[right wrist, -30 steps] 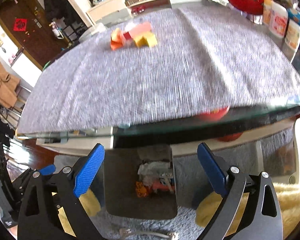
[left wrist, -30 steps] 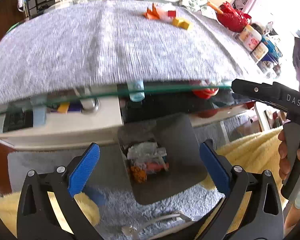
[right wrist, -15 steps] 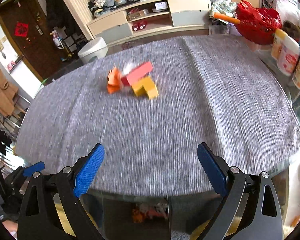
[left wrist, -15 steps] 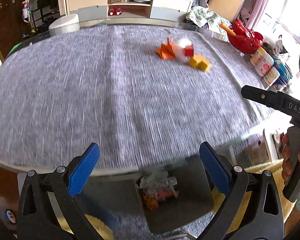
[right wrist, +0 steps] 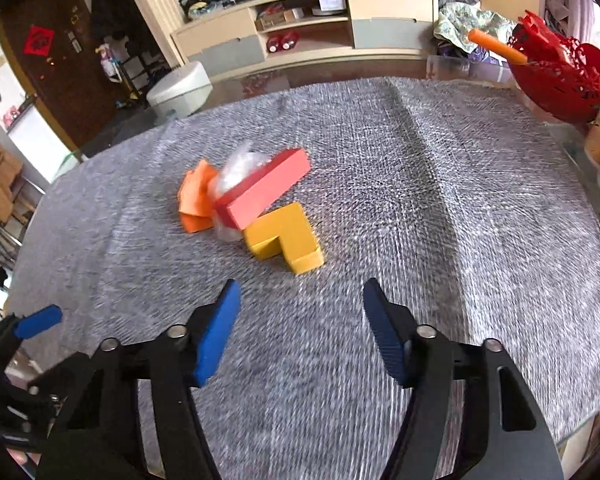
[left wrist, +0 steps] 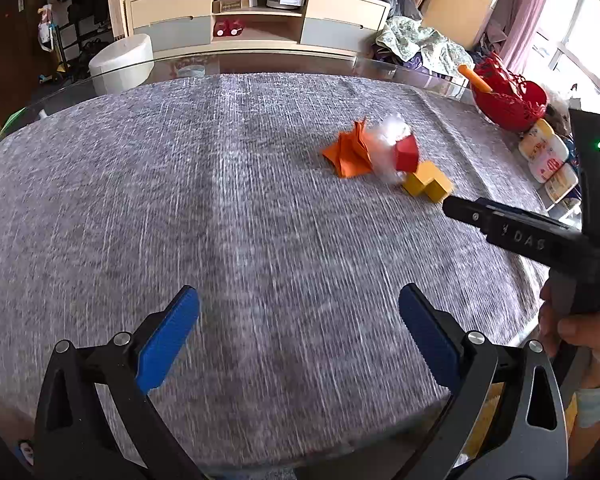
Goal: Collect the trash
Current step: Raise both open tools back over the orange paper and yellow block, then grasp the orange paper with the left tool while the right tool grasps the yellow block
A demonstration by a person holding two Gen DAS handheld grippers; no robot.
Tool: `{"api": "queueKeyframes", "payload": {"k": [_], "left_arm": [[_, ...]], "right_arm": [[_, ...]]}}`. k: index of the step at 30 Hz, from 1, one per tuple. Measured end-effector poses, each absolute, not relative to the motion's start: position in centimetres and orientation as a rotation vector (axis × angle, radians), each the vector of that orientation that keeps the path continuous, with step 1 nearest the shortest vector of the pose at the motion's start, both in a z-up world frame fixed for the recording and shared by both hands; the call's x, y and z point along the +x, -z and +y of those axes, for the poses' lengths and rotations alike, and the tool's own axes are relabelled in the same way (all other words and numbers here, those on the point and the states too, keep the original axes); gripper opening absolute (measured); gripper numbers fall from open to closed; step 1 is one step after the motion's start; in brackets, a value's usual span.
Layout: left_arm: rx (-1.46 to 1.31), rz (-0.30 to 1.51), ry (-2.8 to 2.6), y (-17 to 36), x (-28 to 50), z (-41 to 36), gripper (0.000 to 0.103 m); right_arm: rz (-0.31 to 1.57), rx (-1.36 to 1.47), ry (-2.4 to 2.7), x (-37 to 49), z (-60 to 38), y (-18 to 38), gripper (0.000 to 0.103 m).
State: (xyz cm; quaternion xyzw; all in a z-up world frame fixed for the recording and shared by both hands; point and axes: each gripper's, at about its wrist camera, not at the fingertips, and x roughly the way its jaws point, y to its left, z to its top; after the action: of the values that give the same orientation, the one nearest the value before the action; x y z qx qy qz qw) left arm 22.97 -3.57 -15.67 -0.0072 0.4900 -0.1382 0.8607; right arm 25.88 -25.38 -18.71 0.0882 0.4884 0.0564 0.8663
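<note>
On the grey cloth lies a small heap: crumpled orange paper (right wrist: pixel 196 200) (left wrist: pixel 350 154), a clear plastic wad (right wrist: pixel 238 170) (left wrist: pixel 388 136), a red block (right wrist: pixel 266 192) (left wrist: pixel 406 154) resting on them, and a yellow L-shaped block (right wrist: pixel 286 238) (left wrist: pixel 428 186). My right gripper (right wrist: pixel 300 300) hangs just in front of the yellow block, jaws closing, nothing between them. My left gripper (left wrist: pixel 298 316) stands open and empty over bare cloth, well short and left of the heap. The right gripper's black body (left wrist: pixel 520 234) shows at the right of the left wrist view.
The cloth covers a glass table (left wrist: pixel 400 66). A red basket (right wrist: pixel 560 76) with an orange stick and several white bottles (left wrist: pixel 546 156) stand at its right edge. A cabinet (left wrist: pixel 256 20) and a white bin (left wrist: pixel 122 58) stand beyond the far edge.
Both grippers moved up from the bin below the table edge to over the cloth, toward the heap. The right jaws have narrowed. The bin has dropped out of view.
</note>
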Motion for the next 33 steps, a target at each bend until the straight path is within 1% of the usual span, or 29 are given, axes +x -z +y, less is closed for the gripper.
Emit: {"api": "queueKeyframes", "payload": {"k": [1, 2, 8, 11, 12, 13, 15, 17, 19, 20, 22, 23, 25, 29, 31, 33], "left_arm": [[-0.015, 1.028, 0.290, 15.7, 23.3, -3.7, 0.095], [-0.013, 1.028, 0.291, 15.7, 23.8, -3.8, 0.095], [-0.005, 1.018, 0.301, 15.6, 26.8, -4.9, 0.095], [-0.006, 1.005, 0.312, 15.4, 28.1, -5.6, 0.095], [-0.007, 1.000, 0.319, 15.3, 28.6, -6.0, 0.095], [-0.006, 0.998, 0.324, 15.3, 29.1, -6.4, 0.094], [-0.003, 0.994, 0.334, 15.3, 29.8, -7.0, 0.093], [0.000, 0.995, 0.344, 15.4, 30.6, -7.6, 0.086], [-0.003, 1.003, 0.356, 15.7, 31.4, -8.1, 0.074], [-0.003, 1.010, 0.361, 16.0, 31.8, -8.3, 0.071], [0.000, 1.020, 0.370, 16.4, 32.5, -8.9, 0.058], [0.001, 1.022, 0.373, 16.5, 32.8, -9.1, 0.056], [-0.001, 1.025, 0.383, 16.8, 33.1, -9.4, 0.048], [-0.001, 1.026, 0.406, 17.2, 33.4, -9.9, 0.036], [0.000, 1.028, 0.418, 17.3, 33.4, -10.4, 0.027], [0.010, 1.029, 0.429, 17.5, 33.5, -10.7, 0.023]], "right_arm": [[1.018, 0.184, -0.130, 26.2, -25.4, 18.9, 0.054], [1.017, 0.180, -0.135, 26.4, -25.3, 18.9, 0.053], [1.010, 0.153, -0.159, 27.7, -25.0, 19.5, 0.050], [1.005, 0.143, -0.170, 27.8, -24.9, 19.5, 0.041], [1.004, 0.141, -0.173, 27.8, -24.9, 19.5, 0.035], [1.004, 0.141, -0.176, 28.0, -25.0, 19.5, 0.026], [0.999, 0.146, -0.184, 27.9, -25.1, 19.5, 0.025], [0.989, 0.138, -0.186, 27.8, -25.2, 19.5, 0.024], [0.980, 0.136, -0.178, 27.7, -25.4, 19.4, 0.023], [0.974, 0.136, -0.169, 27.6, -25.6, 19.3, 0.023], [0.969, 0.140, -0.149, 27.6, -26.1, 19.2, 0.023], [0.967, 0.142, -0.131, 27.6, -26.6, 19.1, 0.023], [0.963, 0.154, -0.117, 27.6, -27.2, 19.0, 0.023], [0.961, 0.181, -0.104, 27.5, -28.4, 18.8, 0.022], [0.960, 0.188, -0.102, 27.4, -28.7, 18.8, 0.022], [0.963, 0.193, -0.106, 27.3, -28.8, 18.8, 0.022]]}}
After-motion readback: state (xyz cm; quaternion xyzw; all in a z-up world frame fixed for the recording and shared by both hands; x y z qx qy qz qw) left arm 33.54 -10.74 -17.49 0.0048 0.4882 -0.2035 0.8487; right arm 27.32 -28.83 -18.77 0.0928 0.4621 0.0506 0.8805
